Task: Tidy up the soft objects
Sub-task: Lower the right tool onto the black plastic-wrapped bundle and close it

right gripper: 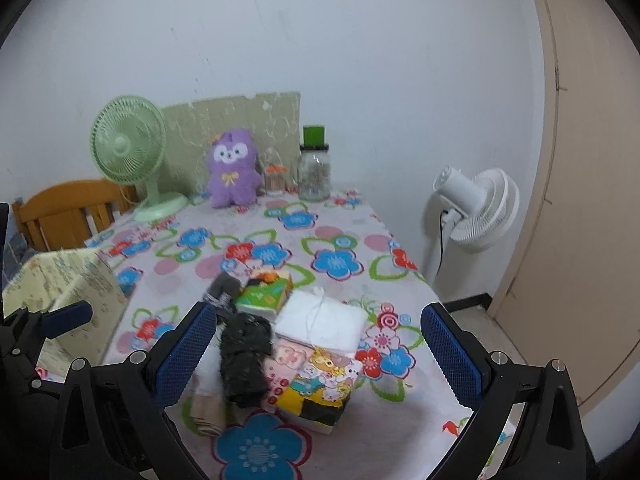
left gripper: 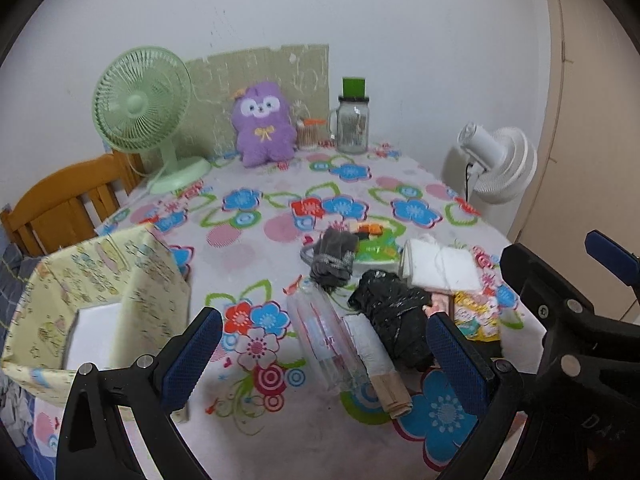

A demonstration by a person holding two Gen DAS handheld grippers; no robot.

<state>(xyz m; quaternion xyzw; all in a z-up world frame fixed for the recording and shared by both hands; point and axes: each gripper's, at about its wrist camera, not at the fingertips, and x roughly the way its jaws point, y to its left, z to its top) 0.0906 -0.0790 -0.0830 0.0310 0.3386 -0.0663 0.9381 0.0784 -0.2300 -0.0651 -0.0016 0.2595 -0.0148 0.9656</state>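
A black soft bundle [right gripper: 245, 356] lies near the front edge of the flowered surface [right gripper: 340, 236], touching a white folded cloth [right gripper: 324, 322] at its 2 o'clock. The yellow fabric bin [left gripper: 108, 280] stands at 9 o'clock. Both the left tool [left gripper: 324, 344] and the right tool [right gripper: 316, 348] are wide and hold nothing.

My flowered tabletop [left gripper: 256, 256] carries a green fan [left gripper: 140, 108] and purple plush [left gripper: 262, 126] at upper left, a jar [left gripper: 353, 124] beside them, and bundled soft things [left gripper: 390, 312] at lower centre.
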